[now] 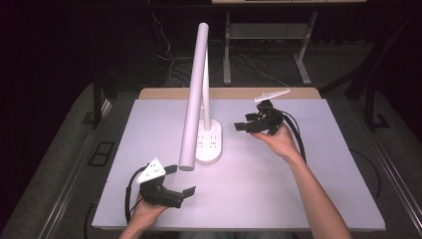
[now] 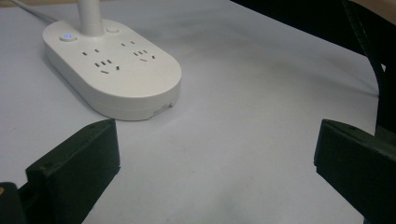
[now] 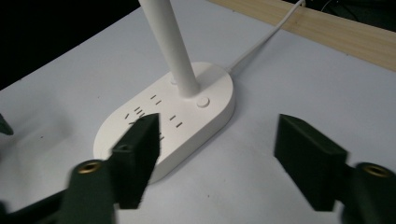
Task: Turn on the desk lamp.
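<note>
A white desk lamp stands mid-table, its oval base point(image 1: 209, 142) carrying several sockets and its long tube head point(image 1: 194, 94) leaning toward the front. My left gripper point(image 1: 180, 180) is near the front left, open and empty, pointing at the base point(image 2: 116, 70) from a short way off. A small button point(image 2: 68, 36) on that base glows blue. My right gripper point(image 1: 244, 122) hovers just right of the base, open with nothing between its jaws. In the right gripper view the gripper point(image 3: 219, 149) looks down at the base point(image 3: 187, 116) and the lamp stem point(image 3: 173, 46).
The white tabletop point(image 1: 278, 189) has a wooden strip point(image 3: 336, 32) along its far edge. The lamp's white cord point(image 3: 261, 42) runs off over that strip. Dark floor, cables and table legs point(image 1: 226, 55) lie beyond.
</note>
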### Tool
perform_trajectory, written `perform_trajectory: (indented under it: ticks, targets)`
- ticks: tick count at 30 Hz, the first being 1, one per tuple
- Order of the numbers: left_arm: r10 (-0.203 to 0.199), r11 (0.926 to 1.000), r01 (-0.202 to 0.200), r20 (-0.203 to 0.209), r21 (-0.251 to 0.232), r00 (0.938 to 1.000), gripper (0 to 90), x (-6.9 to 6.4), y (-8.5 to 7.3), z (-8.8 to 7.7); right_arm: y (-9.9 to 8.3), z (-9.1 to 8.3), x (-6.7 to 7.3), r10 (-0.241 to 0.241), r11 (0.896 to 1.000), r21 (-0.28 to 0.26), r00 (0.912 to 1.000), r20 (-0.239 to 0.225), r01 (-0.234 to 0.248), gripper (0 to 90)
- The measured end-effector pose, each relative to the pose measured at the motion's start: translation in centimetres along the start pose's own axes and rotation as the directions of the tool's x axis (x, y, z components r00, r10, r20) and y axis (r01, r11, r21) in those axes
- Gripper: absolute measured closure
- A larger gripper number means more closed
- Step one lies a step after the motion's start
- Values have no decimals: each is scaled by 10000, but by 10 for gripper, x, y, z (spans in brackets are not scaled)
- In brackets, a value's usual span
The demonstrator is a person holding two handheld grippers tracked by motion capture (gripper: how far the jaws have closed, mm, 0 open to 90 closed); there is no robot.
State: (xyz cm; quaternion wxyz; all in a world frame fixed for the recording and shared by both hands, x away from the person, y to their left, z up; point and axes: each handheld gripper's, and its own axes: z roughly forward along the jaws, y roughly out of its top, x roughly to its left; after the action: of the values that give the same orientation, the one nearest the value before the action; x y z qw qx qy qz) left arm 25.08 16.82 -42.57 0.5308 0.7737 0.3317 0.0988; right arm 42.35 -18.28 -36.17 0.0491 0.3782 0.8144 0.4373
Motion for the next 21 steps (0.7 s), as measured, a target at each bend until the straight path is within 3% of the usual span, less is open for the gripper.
perform_trajectory:
  ticks: [3, 4, 7, 21]
  targets:
    - [17, 10000, -17, 3, 35, 10000, 0, 0, 0, 1, -5, -7, 2, -33, 9999, 152, 10000, -62, 34, 19]
    - [28, 10000, -28, 6, 60, 10000, 0, 0, 0, 1, -7, -10, 2, -9, 9999, 133, 10000, -17, 9, 2]
    - [35, 10000, -35, 25, 73, 10000, 0, -1, 0, 1, -16, -20, 1, 72, 9999, -110, 10000, -15, -72, 2]
    - [51, 10000, -51, 63, 75, 10000, 0, -2, 0, 2, -57, -59, 11, 138, 9995, -292, 9996, 253, -131, 3]
